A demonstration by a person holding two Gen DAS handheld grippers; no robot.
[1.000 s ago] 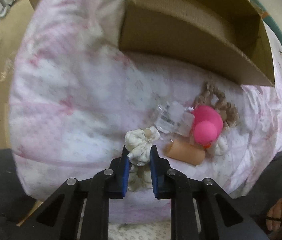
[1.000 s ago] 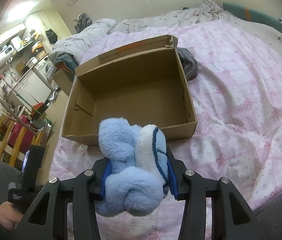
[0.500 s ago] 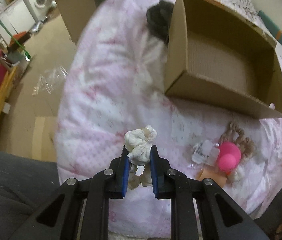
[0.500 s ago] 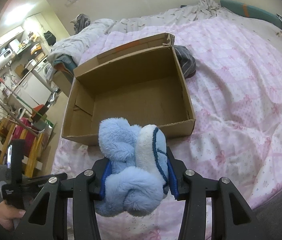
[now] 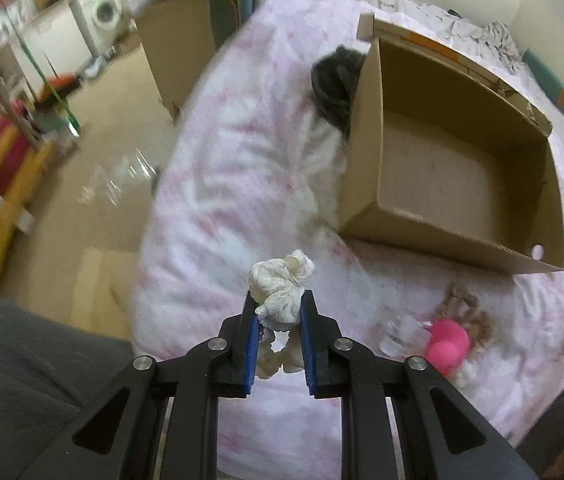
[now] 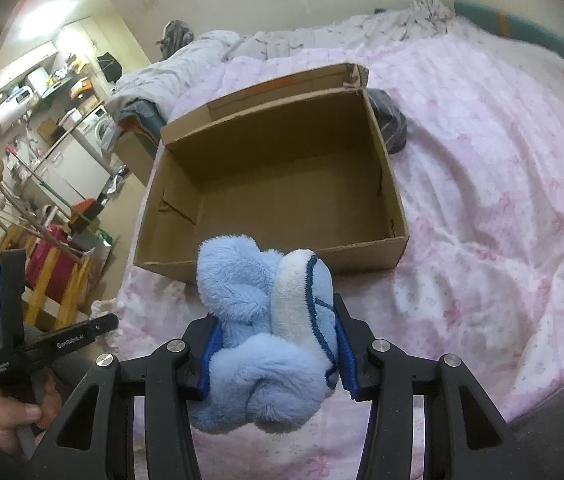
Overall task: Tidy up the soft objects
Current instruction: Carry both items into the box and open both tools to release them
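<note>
My left gripper [image 5: 278, 310] is shut on a white scrunchie [image 5: 279, 288] and holds it above the pink bed cover, left of and below the open cardboard box [image 5: 366, 152]. My right gripper [image 6: 271, 344] is shut on a fluffy light-blue plush [image 6: 257, 320] held in front of the same box [image 6: 265, 268], whose inside shows nothing in it. On the cover near the box lie a pink soft ball [image 5: 448, 342], a brown scrunchie [image 5: 470, 306] and a clear wrapped item [image 5: 400, 330].
A dark striped cloth [image 5: 334, 84] lies against the box's far side; it also shows in the right wrist view [image 6: 392, 120]. The bed edge drops to the floor on the left [image 5: 93, 184]. My left hand's gripper body [image 6: 13, 344] shows at lower left.
My left gripper has lifted the white scrunchie up and away from the pile, so the box and floor have come into view. The right gripper holds the plush nearly still.
</note>
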